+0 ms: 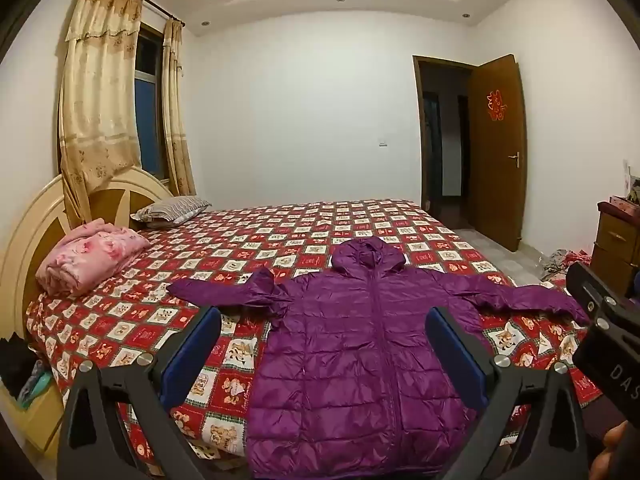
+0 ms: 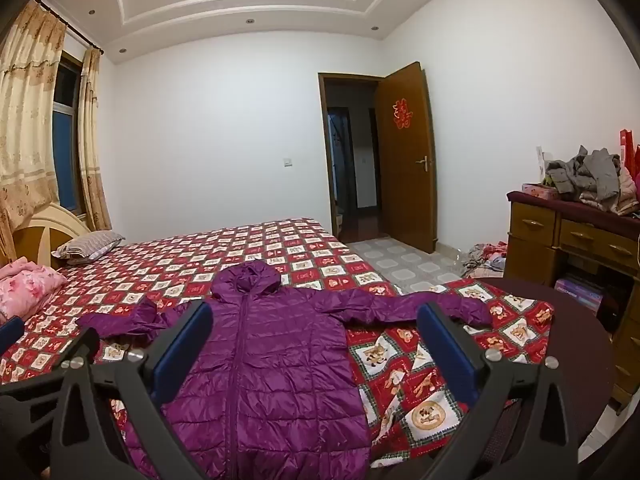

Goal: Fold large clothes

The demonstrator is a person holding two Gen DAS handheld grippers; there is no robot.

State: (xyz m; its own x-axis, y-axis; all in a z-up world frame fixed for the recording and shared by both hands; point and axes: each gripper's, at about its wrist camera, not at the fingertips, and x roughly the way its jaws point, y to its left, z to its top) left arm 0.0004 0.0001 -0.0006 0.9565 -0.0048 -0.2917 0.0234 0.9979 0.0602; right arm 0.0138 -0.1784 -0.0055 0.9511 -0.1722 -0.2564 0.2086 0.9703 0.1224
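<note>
Left tool (image 1: 322,322): spread wide, holding nothing, above purple jacket (image 1: 352,360) laid flat on bed (image 1: 120,320). Right tool (image 2: 316,320): likewise wide, empty.

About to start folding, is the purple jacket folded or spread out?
Spread out: the purple jacket lies flat on the bed, both sleeves extended sideways.

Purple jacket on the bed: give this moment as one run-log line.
stage: before first fold | jacket: flat, zipped, sleeves spread, hood up | bed | left gripper: open, empty | right gripper: open, empty
</note>
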